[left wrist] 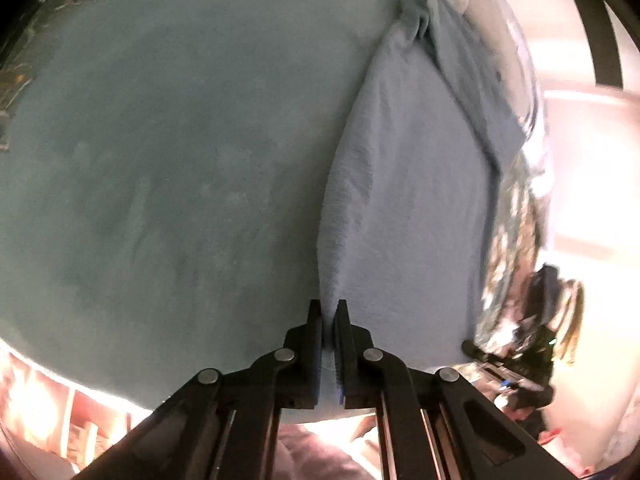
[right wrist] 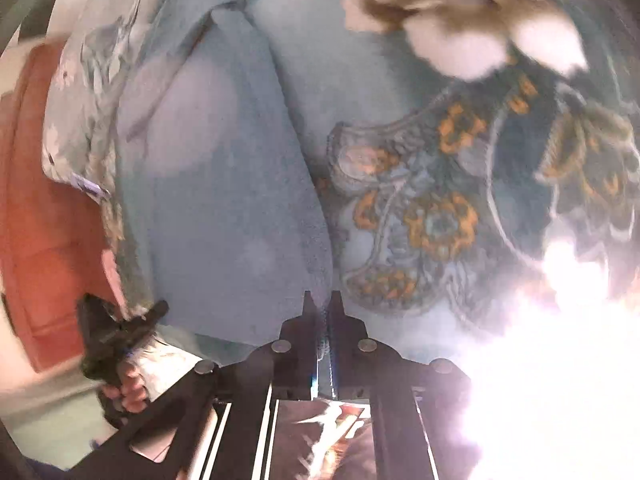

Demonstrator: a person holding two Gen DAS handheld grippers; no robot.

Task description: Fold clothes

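The light blue garment (left wrist: 404,184) lies stretched on the teal carpet (left wrist: 160,160), running from my jaws toward 12 o'clock. My left gripper (left wrist: 330,312) pinches its edge, the jaws pressed on the cloth. My right gripper (right wrist: 322,304) pinches another edge of this garment (right wrist: 224,200) too. At 2 o'clock in the right view is a patterned rug (right wrist: 432,200). At 8 o'clock my left hand (right wrist: 124,392) holds the other tool.

Black left tongs (left wrist: 330,312), black right tongs (right wrist: 320,304), round silver pivot rivets (left wrist: 285,355)
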